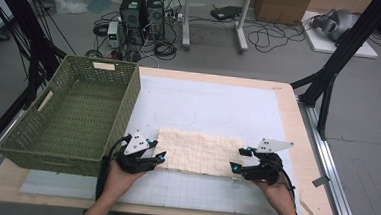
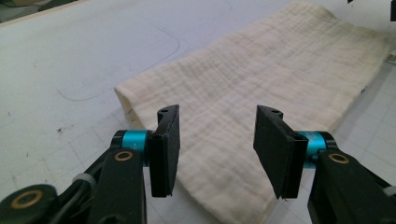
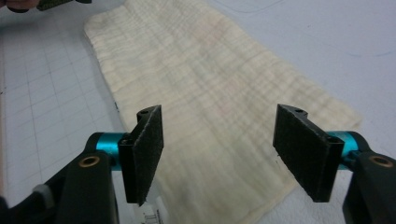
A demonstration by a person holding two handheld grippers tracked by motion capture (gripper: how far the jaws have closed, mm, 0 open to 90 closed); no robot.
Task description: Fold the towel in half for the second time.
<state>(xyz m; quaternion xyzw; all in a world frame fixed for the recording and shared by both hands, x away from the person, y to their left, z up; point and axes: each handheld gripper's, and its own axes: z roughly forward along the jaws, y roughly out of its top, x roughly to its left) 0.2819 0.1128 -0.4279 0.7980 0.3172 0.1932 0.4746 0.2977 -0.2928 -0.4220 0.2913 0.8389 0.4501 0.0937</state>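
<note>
Cloth (image 1: 199, 151): folded flat mid-mat, basket (image 1: 73, 111) at its 9 o'clock.
Left gripper (image 1: 158, 157): jaws apart, astride the left end, gripping nothing.
Right gripper (image 1: 235, 163): likewise at the right end, probably for a paired lift.

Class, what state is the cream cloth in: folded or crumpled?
Folded. The cream cloth lies flat as a neat rectangle on the white mat, and the left gripper view shows a doubled layer at its near corner.
</note>
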